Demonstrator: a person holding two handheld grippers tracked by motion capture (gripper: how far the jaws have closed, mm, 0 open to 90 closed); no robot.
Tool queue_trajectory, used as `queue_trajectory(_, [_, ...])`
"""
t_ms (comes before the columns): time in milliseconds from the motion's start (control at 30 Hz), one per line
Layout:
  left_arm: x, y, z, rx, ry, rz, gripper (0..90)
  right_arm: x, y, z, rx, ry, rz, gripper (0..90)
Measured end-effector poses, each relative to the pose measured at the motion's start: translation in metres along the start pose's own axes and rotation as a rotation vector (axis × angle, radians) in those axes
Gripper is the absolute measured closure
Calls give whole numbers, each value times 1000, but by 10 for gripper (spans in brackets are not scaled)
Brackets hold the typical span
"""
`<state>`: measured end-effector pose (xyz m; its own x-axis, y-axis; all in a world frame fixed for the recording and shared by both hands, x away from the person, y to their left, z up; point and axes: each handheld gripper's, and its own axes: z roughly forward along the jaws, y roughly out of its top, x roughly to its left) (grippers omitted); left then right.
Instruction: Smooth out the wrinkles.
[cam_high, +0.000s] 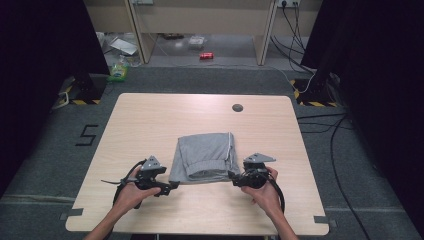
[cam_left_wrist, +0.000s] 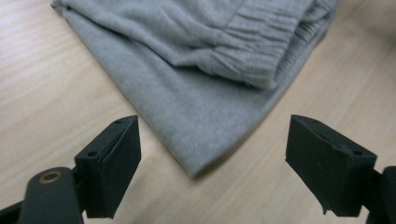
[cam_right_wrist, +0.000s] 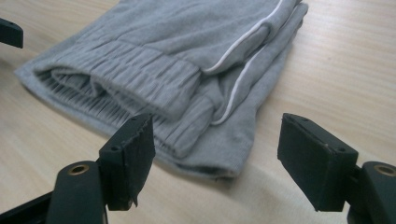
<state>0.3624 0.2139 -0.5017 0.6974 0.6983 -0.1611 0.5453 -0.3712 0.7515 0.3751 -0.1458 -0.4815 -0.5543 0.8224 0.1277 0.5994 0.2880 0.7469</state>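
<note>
Mid-table lie the folded grey trousers (cam_high: 204, 156), long axis running away from the person, waistband end nearest. Left gripper (cam_high: 172, 186) faces the near left corner (cam_left_wrist: 196, 168), jaws wide apart, nothing between the pads. Right gripper (cam_high: 234, 178) faces the near right corner (cam_right_wrist: 224, 163), jaws likewise apart, empty. Both sit just beside the cloth, about equally near.

Grey folded trousers (cam_high: 204, 156) with white piping, pale wood-grain table (cam_high: 150, 120)
</note>
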Motion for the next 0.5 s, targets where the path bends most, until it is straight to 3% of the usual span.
queue_trajectory(500, [-12, -27, -17, 13, 36, 40, 176, 12, -30, -18, 20, -17, -39, 237])
